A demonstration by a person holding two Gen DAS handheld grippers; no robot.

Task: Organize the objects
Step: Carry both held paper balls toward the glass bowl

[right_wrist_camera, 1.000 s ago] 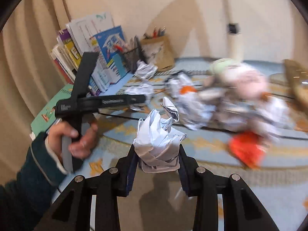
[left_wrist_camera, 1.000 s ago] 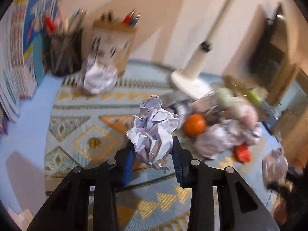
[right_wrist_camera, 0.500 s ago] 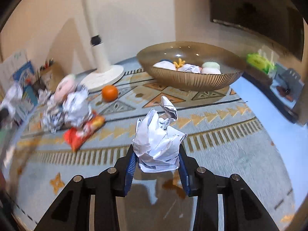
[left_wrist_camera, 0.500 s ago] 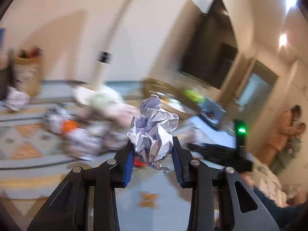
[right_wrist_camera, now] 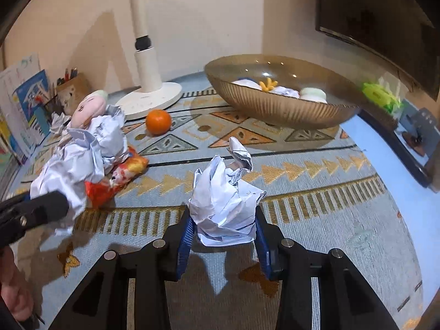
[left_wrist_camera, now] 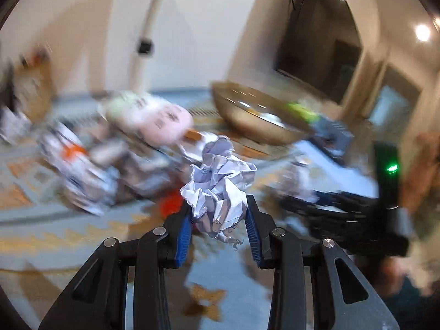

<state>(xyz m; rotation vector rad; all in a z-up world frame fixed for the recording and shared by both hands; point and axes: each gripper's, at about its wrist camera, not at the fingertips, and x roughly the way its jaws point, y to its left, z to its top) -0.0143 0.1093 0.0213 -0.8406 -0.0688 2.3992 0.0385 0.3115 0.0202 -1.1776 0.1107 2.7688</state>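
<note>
My left gripper is shut on a crumpled white paper ball, held above the patterned rug; this view is motion-blurred. My right gripper is shut on another crumpled paper ball, also above the rug. A pile of crumpled papers, a pink plush toy, an orange snack packet and an orange lie to the left in the right wrist view. The left gripper's finger shows at the left edge there.
A large ribbed bowl holding several items stands at the back right. A white lamp base stands behind the orange. Books and a pencil holder line the far left wall. A green object and dark items sit far right.
Both grippers swung right, away from the books and pencil holders, and face the bowl side of the rug. Each still holds its paper ball.
</note>
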